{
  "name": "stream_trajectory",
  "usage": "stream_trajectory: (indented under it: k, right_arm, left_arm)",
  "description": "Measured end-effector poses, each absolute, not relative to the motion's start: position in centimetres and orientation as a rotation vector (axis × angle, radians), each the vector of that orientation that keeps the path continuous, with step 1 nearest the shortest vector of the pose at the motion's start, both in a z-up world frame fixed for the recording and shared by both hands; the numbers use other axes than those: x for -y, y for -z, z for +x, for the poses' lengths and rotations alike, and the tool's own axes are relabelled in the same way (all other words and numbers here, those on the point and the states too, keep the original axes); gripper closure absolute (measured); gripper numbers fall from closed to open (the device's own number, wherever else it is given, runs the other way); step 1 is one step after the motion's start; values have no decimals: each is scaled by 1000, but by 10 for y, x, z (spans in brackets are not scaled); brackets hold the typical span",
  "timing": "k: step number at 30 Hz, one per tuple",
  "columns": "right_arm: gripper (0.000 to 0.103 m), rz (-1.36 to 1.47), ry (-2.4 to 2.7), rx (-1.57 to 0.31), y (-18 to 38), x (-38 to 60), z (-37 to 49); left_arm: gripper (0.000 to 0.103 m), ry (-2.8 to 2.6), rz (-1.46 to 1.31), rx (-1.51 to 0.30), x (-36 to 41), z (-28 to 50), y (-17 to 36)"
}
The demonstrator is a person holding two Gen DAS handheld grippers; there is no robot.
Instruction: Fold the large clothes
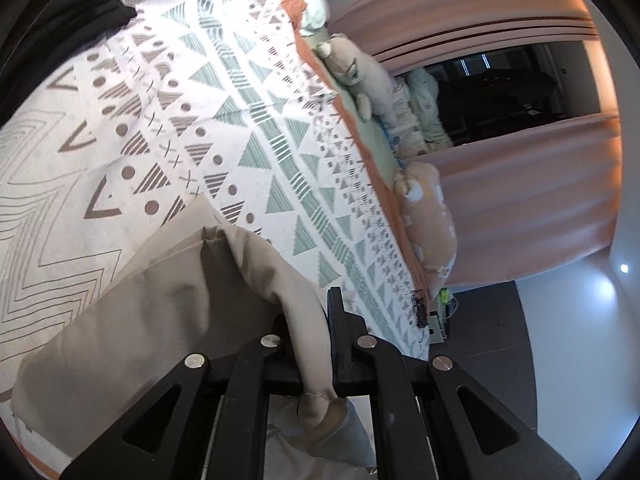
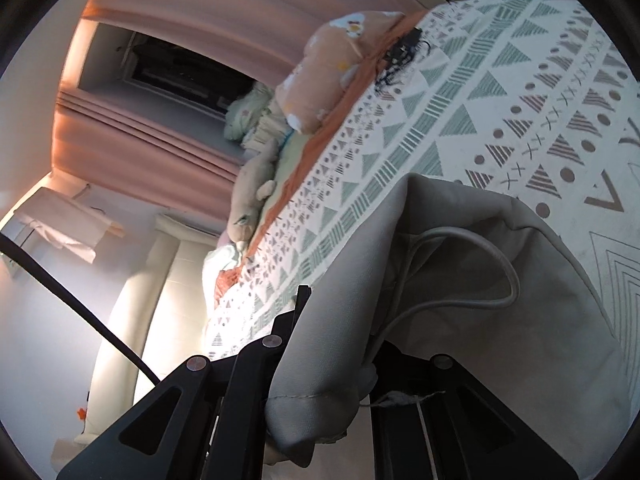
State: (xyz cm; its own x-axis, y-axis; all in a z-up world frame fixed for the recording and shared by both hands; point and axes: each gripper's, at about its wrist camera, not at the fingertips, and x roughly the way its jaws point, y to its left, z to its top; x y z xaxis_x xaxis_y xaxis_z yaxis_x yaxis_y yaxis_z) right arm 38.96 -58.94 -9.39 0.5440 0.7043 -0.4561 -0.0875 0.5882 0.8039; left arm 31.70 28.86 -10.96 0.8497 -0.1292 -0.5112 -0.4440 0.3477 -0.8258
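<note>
With both tongs, left [image 1: 316, 344] and right [image 2: 340, 344], clamped on the beige garment [image 1: 160, 304], it looks limp and light; corner holds suit best.

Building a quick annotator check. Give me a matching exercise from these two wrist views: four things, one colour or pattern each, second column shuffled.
Things:
1. garment held in both grippers
2. bedspread
3. curtains
4. clothing at the far corner of the bed

Colours:
A. black
B. white with geometric triangles and dots
C. plain beige
D. pinkish orange

Pairs: 1-C, 2-B, 3-D, 4-A
</note>
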Motion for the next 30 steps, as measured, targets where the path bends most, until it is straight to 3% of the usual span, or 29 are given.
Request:
stream_trajectory:
  k: [4,6,7,8,9,10,11,13,30]
  right_arm:
    - [96,824,-507,-924,110,572,408]
    - [95,828,-483,-943,118,567,418]
    - [95,829,-466,-951,122,564,423]
    - [90,833,-455,-956,125,562,428]
    - [85,835,-445,-958,127,559,431]
    - [66,836,-443,-950,127,557,434]
    - [32,837,-441,-931,124,555,435]
    - [7,836,-445,-905,123,552,438]
    - [7,473,-513,-969,74,478,376]
  left_arm:
    - [94,-222,-1226,-600,-290,343,133]
    - [82,-216,-1225,-604,-292,354,141]
    - [62,-203,-1231,-595,-292,359,144]
    - [30,-196,-1236,-581,-293,362,146]
    - [16,-199,-1240,-567,-294,364,147]
    - [3,-209,-1243,-556,-295,365,148]
    - [3,-216,-1245,-549,-296,367,149]
    - [3,-201,-1245,-552,-296,370,151]
    - [3,-278,-1125,-601,-293,295,142]
